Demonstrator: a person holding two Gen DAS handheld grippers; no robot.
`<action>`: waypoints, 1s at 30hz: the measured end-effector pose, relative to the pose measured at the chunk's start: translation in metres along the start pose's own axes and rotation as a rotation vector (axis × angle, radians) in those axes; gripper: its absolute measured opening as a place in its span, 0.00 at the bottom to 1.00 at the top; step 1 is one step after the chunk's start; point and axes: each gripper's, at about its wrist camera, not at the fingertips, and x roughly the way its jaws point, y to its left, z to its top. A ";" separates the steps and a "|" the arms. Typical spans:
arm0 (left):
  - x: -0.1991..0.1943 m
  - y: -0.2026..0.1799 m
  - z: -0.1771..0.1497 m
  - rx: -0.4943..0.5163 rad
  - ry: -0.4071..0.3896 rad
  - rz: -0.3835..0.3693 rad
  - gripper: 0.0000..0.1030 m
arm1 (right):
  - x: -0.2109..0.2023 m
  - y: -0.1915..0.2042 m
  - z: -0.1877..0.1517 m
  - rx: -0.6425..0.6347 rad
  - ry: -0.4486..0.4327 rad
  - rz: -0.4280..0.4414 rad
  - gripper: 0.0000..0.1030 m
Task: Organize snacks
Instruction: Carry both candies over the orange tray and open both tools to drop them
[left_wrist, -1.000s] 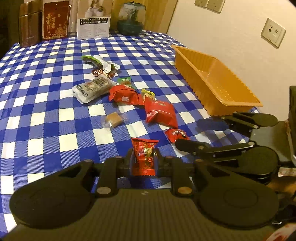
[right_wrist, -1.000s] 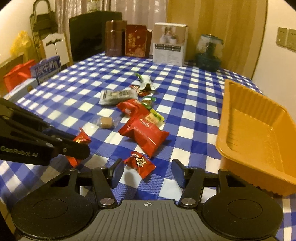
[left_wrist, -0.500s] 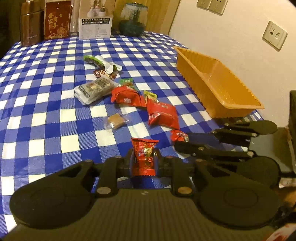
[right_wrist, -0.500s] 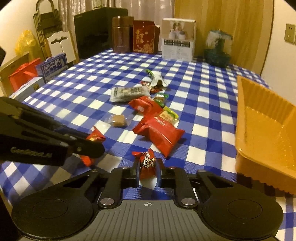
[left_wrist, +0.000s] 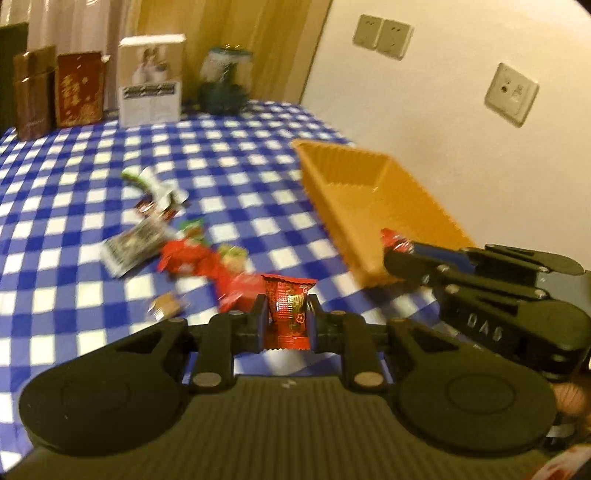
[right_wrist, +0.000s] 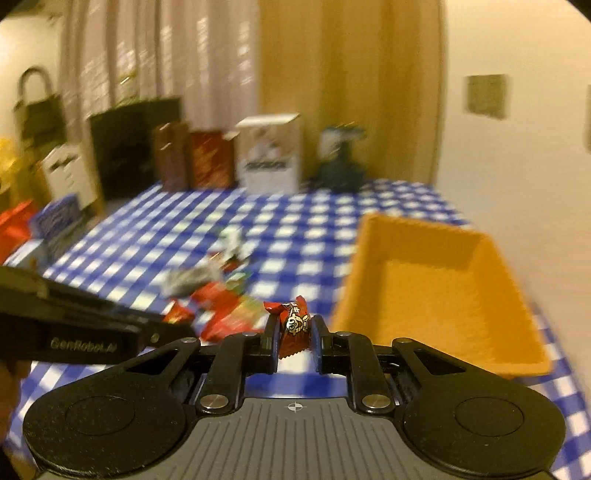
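- Your left hand-held gripper (left_wrist: 286, 317) is closed on a red snack packet (left_wrist: 289, 312); the packet stands upright between the pads, its crimped top edge rising toward 12 o'clock above the fingertips and its lower edge showing below them.
- Your right hand-held gripper (right_wrist: 294, 330) is closed on a small red wrapped candy (right_wrist: 291, 325) with a round printed emblem; the candy sits tilted between the pads, its twisted end poking out toward 11 o'clock.
- In the left wrist view, the right hand-held gripper enters from 3 o'clock, its tip and the candy just in front of the near corner of the orange basket (left_wrist: 373, 199).
- In the right wrist view, the orange basket lies at 2 o'clock of the held candy, resting on the blue-and-white checked surface (right_wrist: 295, 221); nothing can be seen inside it.
- The remaining snacks (left_wrist: 184, 251) lie in a loose cluster on the surface at 10 to 11 o'clock of the left hand-held gripper, well apart from the basket: red packets, a clear packet, a green-and-white wrapper and a small brown sweet (left_wrist: 166, 306).
- Both views are blurred; small print on the wrappers cannot be read.
- Boxes (left_wrist: 149, 79) and a dark jar (left_wrist: 225, 83) stand along the far edge of the surface at 12 o'clock.
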 end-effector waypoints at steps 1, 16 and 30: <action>0.002 -0.006 0.005 0.002 -0.007 -0.010 0.18 | -0.003 -0.007 0.003 0.019 -0.012 -0.024 0.17; 0.067 -0.075 0.061 0.066 -0.038 -0.103 0.18 | -0.006 -0.103 0.002 0.233 -0.063 -0.289 0.17; 0.102 -0.085 0.058 0.107 -0.030 -0.094 0.31 | 0.010 -0.124 -0.005 0.299 -0.015 -0.288 0.17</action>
